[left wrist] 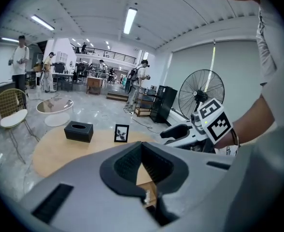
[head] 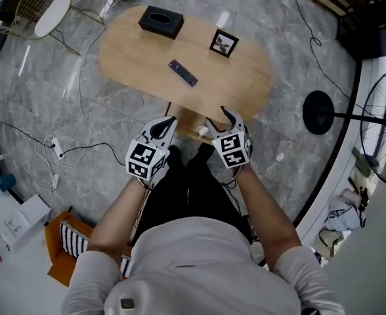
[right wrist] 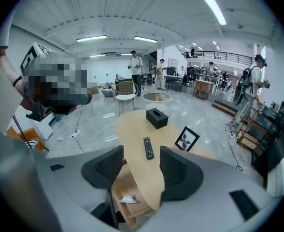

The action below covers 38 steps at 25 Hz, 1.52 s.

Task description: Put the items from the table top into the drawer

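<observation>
On the oval wooden table (head: 245,87) lie a black tissue box (head: 161,21), a framed picture (head: 224,42) and a black remote (head: 183,72). Under the table's near edge the wooden drawer (head: 188,120) stands pulled out, with a white crumpled item (right wrist: 129,198) in it. My left gripper (head: 171,121) hovers over the drawer with its jaws closed tip to tip on nothing. My right gripper (head: 220,118) is beside it, open and empty. Between the right gripper's pads (right wrist: 178,175) I see the remote (right wrist: 148,148), tissue box (right wrist: 157,118) and picture (right wrist: 186,139).
A floor fan (head: 383,120) with a round base (head: 318,112) stands to the right. A white chair (head: 52,15) sits at the far left. Cables and a power strip (head: 57,148) lie on the floor at the left. Several people stand far off.
</observation>
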Available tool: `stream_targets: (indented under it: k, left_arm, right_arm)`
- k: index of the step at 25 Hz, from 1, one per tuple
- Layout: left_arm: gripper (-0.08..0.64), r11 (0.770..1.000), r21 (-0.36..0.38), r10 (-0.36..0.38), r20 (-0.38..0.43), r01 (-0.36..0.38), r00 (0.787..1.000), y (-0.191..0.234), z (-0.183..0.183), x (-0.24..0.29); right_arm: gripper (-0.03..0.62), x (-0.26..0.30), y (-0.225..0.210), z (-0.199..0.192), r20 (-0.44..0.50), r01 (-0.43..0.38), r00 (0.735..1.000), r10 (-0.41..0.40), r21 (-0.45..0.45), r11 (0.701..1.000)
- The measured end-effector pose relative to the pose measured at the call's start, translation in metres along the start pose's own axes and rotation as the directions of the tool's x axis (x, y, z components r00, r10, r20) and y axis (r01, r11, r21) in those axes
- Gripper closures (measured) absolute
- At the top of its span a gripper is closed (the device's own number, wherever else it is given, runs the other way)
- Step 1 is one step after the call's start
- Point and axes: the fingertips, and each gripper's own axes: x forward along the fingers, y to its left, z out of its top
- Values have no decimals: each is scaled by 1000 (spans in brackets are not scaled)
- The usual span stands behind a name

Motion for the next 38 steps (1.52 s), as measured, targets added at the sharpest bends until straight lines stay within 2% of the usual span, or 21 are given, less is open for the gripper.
stream_targets:
  k: [6, 15, 23, 31, 38]
  left_arm:
    - [551, 999, 3, 37, 34, -37, 999, -12, 32, -17]
    - [551, 999, -7, 46, 61, -46, 997, -11, 48, -10]
    - [551, 999, 27, 39, 55, -41, 998, 31, 48, 12]
    - [551, 1000, -9, 15, 24, -15, 1000, 92, 44, 42]
    - [551, 1000, -25, -16, -16, 16, 1000, 136, 33, 76]
  right_arm:
    - [339, -39, -3, 36, 60, -9, 998, 11, -36, 999]
    - [339, -39, -6, 60, 75, -26, 997, 31, -69, 997]
    - [339, 10, -13, 71, 39, -34, 999, 37, -61, 998]
    - [339, 79, -20, 86, -12, -54, 999, 53, -57, 997]
    - [339, 136, -31, 72, -74, -62, 995, 61, -20, 998]
